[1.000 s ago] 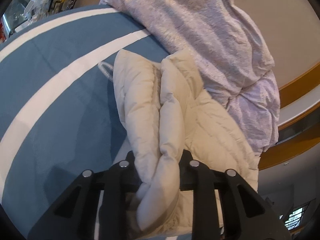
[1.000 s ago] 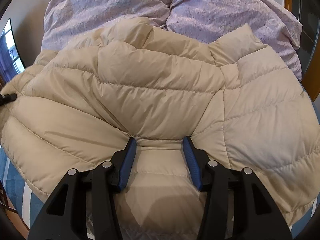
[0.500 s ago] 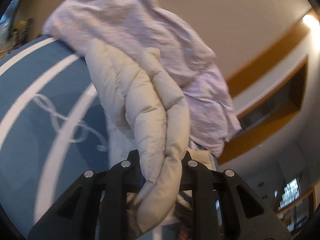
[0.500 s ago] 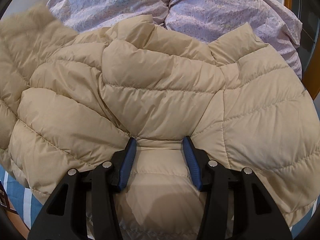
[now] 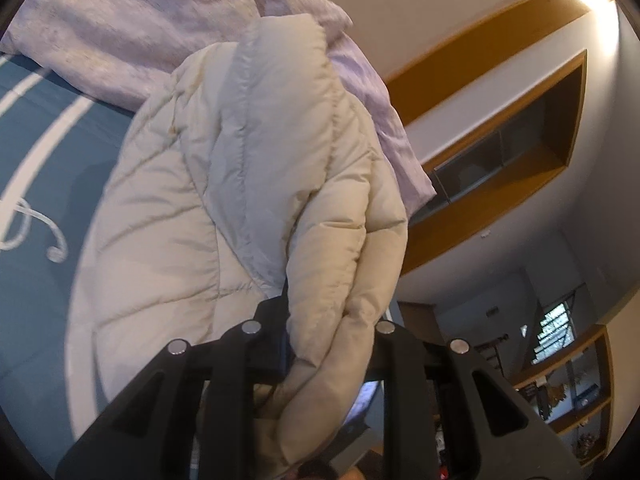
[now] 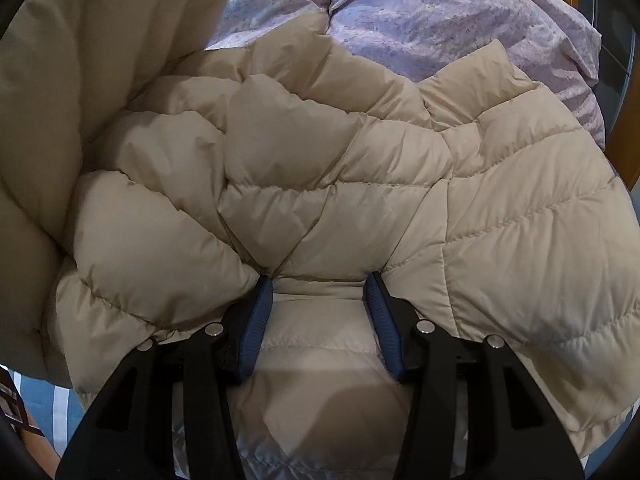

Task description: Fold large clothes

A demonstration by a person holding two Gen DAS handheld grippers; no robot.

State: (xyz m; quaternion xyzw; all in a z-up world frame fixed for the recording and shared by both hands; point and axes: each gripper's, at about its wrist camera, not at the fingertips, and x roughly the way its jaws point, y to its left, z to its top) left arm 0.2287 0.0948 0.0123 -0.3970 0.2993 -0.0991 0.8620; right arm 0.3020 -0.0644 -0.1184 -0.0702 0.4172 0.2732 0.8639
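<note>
A cream quilted down jacket (image 6: 360,184) lay spread on a bed, filling the centre of the right wrist view. One bunched part of it was raised off the bed by the left gripper (image 5: 332,344), whose jaws were nearly closed and pinched a thick fold. The right gripper (image 6: 320,304) pressed down on the jacket's near part, jaws about half apart with quilted fabric bulging between the blue pads (image 6: 256,316); whether they truly clamped it could not be told.

Risks, as judged: the slippery, puffy shell could slide out of the left pinch as the flap travelled over, dropping it short of the fold line. If the right gripper only rested on the fabric, the whole garment might drag instead of folding.

A rumpled lilac duvet (image 6: 440,12) lay at 12 o'clock of the jacket. The blue bedspread with white stripes (image 5: 44,148) showed at 9 o'clock in the left wrist view. A wood-trimmed wall recess (image 5: 520,152) stood at 3 o'clock, shelves (image 5: 572,400) at 4 o'clock.
</note>
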